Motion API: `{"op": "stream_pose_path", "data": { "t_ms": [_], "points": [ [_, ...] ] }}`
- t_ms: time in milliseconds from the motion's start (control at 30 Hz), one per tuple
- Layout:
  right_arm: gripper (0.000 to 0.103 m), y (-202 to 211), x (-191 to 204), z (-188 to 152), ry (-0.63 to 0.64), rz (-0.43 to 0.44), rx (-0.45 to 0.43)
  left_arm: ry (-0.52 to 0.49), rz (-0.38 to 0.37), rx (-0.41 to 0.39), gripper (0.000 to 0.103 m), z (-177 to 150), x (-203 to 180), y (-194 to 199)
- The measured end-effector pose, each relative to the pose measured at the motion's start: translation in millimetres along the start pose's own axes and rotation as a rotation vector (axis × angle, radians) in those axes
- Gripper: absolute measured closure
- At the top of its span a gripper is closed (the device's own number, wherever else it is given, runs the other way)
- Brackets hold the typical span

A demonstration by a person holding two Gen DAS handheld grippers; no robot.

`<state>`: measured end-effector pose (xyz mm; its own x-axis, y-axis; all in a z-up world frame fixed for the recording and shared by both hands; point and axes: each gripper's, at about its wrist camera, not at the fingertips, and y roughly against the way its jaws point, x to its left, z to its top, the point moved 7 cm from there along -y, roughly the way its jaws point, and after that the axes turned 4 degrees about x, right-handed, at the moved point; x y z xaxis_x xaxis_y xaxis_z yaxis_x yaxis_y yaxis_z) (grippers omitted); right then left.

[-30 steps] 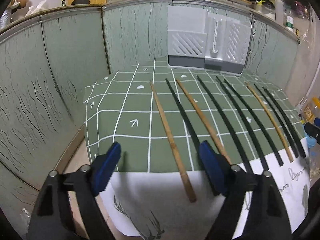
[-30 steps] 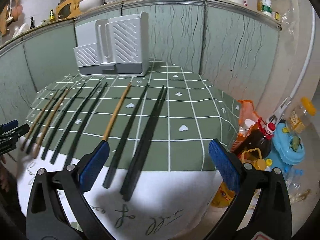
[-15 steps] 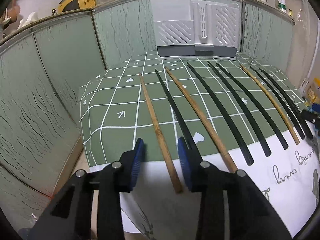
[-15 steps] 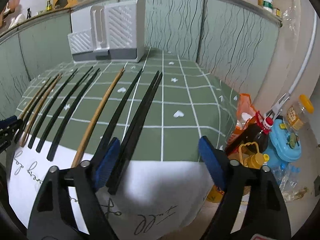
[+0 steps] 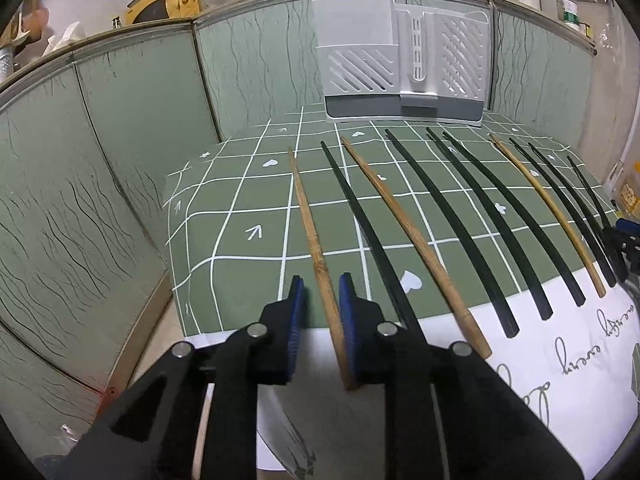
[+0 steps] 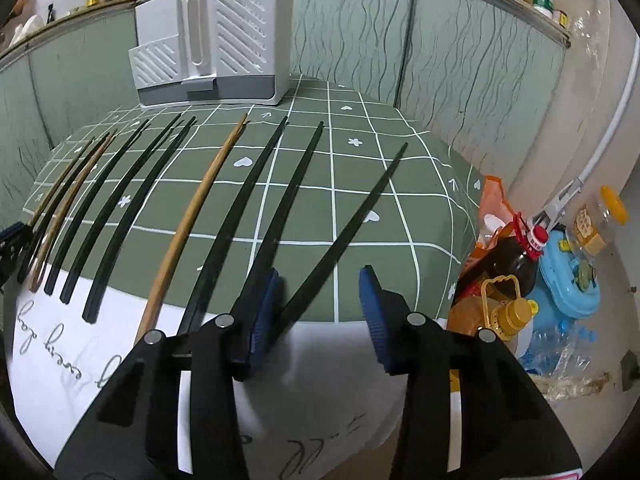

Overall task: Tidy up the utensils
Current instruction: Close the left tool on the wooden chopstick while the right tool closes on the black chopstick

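Two grippers: both sit at the near edge of the table, one at each end of the chopstick row, and both have narrowed from wide open a second ago.
Left gripper (image 5: 322, 292): its jaws are closing around the leftmost bamboo chopstick (image 5: 310, 232); the stick's near end lies against the right blue pad, a sliver of gap shows at the left pad, so no firm clamp yet.
Right gripper (image 6: 318, 284): jaws closing, with a clear gap remaining; the rightmost black chopstick (image 6: 348, 224) lies between them, near the left pad and apart from the right one.
Black chopstick shift: it was tight against its neighbour (image 6: 280, 200) a second ago; now it is angled away, its far tip swung right.
Remaining chopsticks: black and bamboo ones lie side by side on the green checked cloth (image 5: 256, 200), near ends over the white cloth border.
Utensil holder (image 5: 404, 68): grey-white, slotted, at the far edge of the table; no utensils visible in it.
Meaning for the task: judging from this, the first pick-ups are under way at both ends, and nothing has reached the holder.
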<state>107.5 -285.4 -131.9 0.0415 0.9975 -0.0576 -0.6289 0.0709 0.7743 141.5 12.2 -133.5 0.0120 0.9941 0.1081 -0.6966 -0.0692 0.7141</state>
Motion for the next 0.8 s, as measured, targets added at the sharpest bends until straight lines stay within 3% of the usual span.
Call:
{"op": "stream_pose_path", "data": {
  "t_ms": [67, 133, 367, 433, 800],
  "points": [
    [0.068, 1, 2, -1, 0.004, -0.010, -0.004, 0.000, 0.010, -0.003, 0.091, 0, 1, 0],
    [0.080, 3, 2, -2, -0.010, -0.010, -0.008, 0.011, 0.010, -0.004, 0.094, 0, 3, 1],
    [0.087, 7, -8, -3, -0.095, -0.006, -0.023, 0.050, 0.007, -0.013, 0.096, -1, 5, 3],
    [0.096, 8, -17, -3, -0.122, -0.024, -0.025, 0.061, -0.004, -0.013, 0.096, 0, 6, 3],
    [0.097, 25, -33, 4, -0.158, 0.030, -0.054, 0.085, -0.054, -0.013, 0.096, 3, 8, 12]
  ]
}}
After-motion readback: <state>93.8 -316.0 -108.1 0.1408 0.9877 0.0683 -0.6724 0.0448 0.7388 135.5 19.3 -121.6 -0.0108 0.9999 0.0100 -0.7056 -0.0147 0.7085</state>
